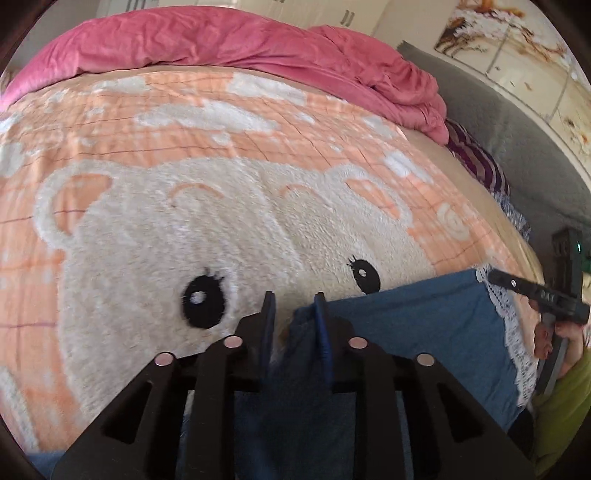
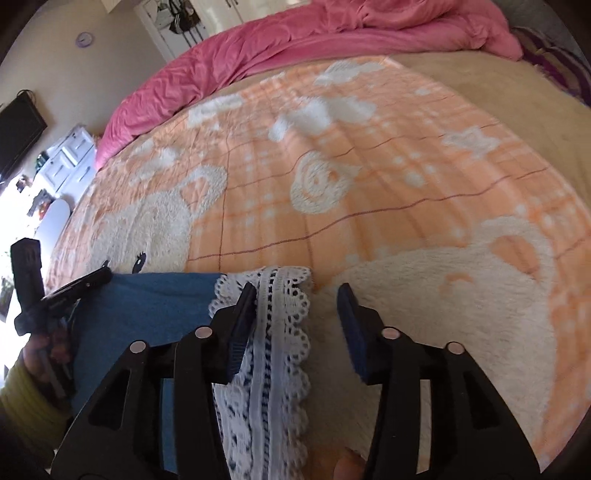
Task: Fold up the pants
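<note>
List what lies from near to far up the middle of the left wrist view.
Left claw → blue pants → bear's eye on the orange blanket → pink duvet → cupboard doors on the far wall.

You've got a fuzzy peach blanket with a big white bear face covering the bed, a crumpled pink duvet bunched along its far edge, a purple striped cushion at the far right corner, and a TV on the wall.
</note>
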